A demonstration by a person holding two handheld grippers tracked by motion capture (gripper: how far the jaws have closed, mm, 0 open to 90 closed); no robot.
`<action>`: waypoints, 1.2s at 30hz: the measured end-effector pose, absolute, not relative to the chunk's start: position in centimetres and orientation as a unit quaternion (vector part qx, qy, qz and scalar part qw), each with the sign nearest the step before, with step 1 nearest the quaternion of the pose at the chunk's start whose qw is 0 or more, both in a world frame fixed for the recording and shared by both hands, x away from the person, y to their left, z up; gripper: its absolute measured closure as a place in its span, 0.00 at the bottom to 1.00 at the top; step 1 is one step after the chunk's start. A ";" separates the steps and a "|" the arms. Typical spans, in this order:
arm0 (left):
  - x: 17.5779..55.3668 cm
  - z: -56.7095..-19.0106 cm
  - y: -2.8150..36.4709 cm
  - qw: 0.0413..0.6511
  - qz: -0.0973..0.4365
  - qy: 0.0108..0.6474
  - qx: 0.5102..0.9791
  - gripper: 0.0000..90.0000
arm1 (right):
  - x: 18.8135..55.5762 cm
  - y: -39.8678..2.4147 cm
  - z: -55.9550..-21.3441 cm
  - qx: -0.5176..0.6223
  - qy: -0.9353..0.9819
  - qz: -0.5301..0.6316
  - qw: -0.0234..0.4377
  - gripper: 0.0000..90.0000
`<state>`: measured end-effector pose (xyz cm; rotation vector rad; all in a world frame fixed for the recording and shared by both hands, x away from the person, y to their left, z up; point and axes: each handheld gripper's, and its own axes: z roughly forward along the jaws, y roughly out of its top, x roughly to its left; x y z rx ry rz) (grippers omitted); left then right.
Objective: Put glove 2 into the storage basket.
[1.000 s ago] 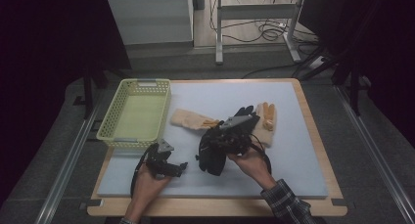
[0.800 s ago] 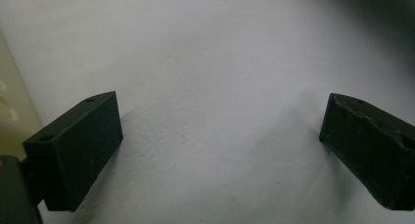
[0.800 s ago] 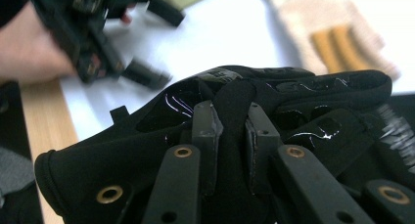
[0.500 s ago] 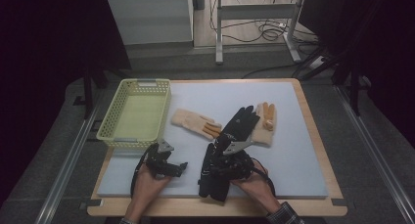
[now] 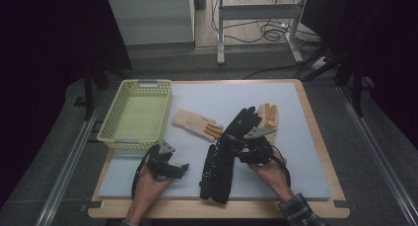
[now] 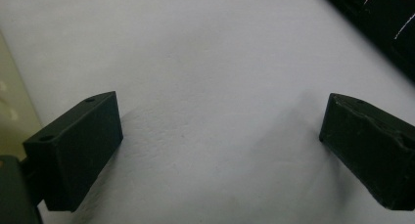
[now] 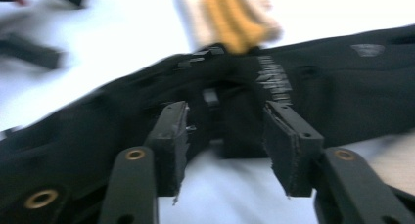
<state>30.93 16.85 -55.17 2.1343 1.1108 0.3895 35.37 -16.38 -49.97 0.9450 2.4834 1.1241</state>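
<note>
A long black glove [image 5: 219, 179] lies stretched across the white mat [image 5: 300, 157], its fingers pointing to the far right. My right gripper [image 5: 237, 143] hovers low over its middle. In the right gripper view the glove [image 7: 342, 87] runs across behind my right gripper [image 7: 226, 121]. Its jaws have just been closing a little and stand apart, with a fold of the glove in the gap and the pads off it. My left gripper [image 5: 180, 168] rests near the front left. Its jaws [image 6: 220, 126] are wide open over bare mat.
A yellow mesh basket [image 5: 111, 122] stands at the left of the mat. One beige glove with orange fingers [image 5: 192, 122] lies at the centre. A second one [image 5: 269, 113] lies beside the black glove's fingertips. The wooden table edge [image 5: 325, 152] frames the mat.
The black glove was bunched up in my right gripper and now lies flat and stretched out. The right hand came down toward the near edge and its jaws parted. The left hand stayed put.
</note>
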 end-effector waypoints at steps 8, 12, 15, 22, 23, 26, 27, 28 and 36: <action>30.9 -55.2 16.9 0.345 0.150 0.428 0.822 0.03 | 40.0 -17.3 -50.6 0.367 0.836 0.367 0.177 0.49; 30.9 -55.2 16.9 0.345 0.150 0.428 0.822 0.03 | 42.1 -16.8 -51.1 0.386 0.829 0.361 0.184 0.41; 30.9 -55.2 16.9 0.345 0.150 0.428 0.822 0.03 | 43.5 -16.3 -51.6 0.395 0.827 0.353 0.189 0.40; 30.9 -55.2 16.8 0.345 0.150 0.428 0.822 0.03 | 44.1 -15.6 -52.7 0.399 0.827 0.335 0.211 0.72; 30.9 -55.2 16.8 0.345 0.150 0.428 0.822 0.03 | 44.1 -15.5 -52.6 0.401 0.827 0.332 0.213 0.78; 30.9 -55.2 16.8 0.345 0.150 0.428 0.822 0.03 | 43.7 -14.7 -52.4 0.388 0.834 0.317 0.229 0.90; 30.9 -55.2 16.8 0.345 0.150 0.428 0.822 0.03 | 43.7 -14.4 -52.4 0.383 0.838 0.310 0.237 0.92; 30.9 -55.2 16.8 0.345 0.150 0.428 0.822 0.03 | 43.7 -14.4 -52.3 0.383 0.838 0.307 0.238 0.93; 30.9 -55.2 16.8 0.345 0.150 0.428 0.822 0.03 | 44.5 -16.6 -50.5 0.394 0.820 0.351 0.223 0.95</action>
